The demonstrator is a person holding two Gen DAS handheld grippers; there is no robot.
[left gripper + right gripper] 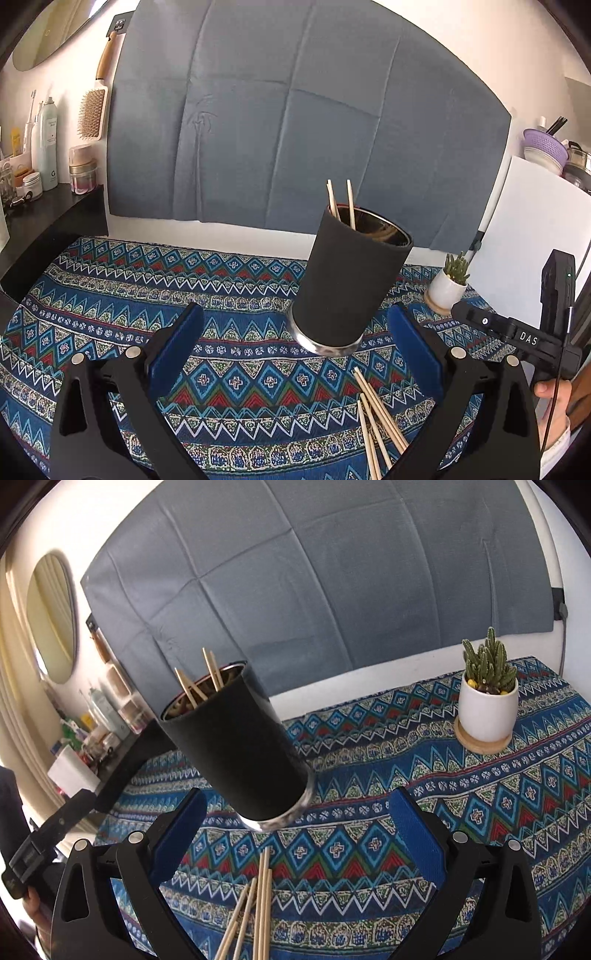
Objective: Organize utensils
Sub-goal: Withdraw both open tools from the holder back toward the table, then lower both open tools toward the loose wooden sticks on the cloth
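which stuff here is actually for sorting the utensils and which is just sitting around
For the job:
- black cup, two chopsticks already in it
- loose chopsticks on the patterned cloth
- left gripper and right gripper, both open and empty

Just lying about:
- potted cactus on its wooden coaster
- hairbrush on the wall
- toiletries on the dark shelf
- purple colander

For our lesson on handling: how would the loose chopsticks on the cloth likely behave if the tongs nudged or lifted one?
The chopsticks look thin and wooden, so probably light and stiff. Being slender, one could well roll or skid across the cloth when nudged. They lie crossed in a loose pile, so lifting one would likely disturb its neighbours. The open right tongs may struggle with so narrow a stick.
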